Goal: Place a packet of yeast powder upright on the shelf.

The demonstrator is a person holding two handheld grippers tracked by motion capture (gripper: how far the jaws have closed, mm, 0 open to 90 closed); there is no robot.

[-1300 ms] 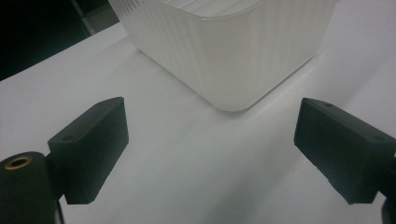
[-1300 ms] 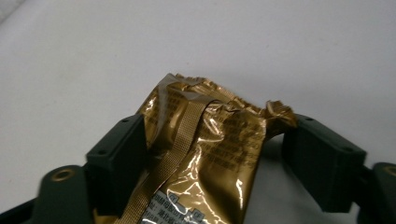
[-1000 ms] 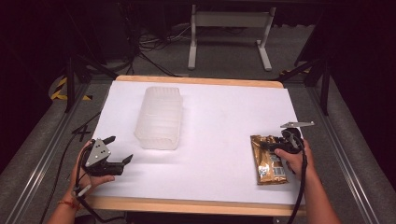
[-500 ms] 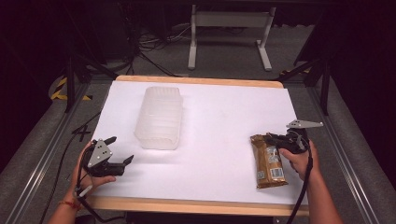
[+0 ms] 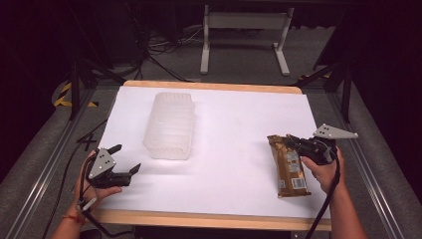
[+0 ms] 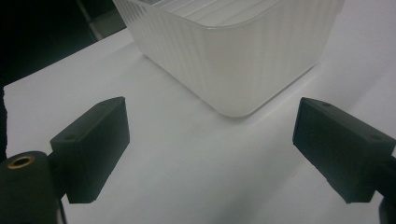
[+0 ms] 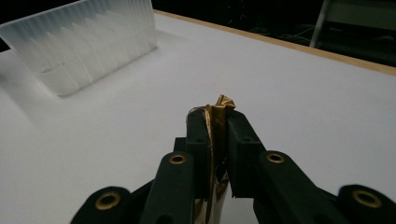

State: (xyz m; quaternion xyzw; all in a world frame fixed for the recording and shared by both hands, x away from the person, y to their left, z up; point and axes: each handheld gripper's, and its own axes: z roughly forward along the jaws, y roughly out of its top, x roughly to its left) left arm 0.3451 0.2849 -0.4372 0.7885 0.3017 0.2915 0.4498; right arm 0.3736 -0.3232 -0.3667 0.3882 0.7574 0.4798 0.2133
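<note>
Apparently white table, dark room beyond.

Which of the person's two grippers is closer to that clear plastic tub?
The left. The left gripper, open, sits just short of the plastic tub, on the person's side of it. The right gripper is across the table, clamped on the brown snack packet.
</note>
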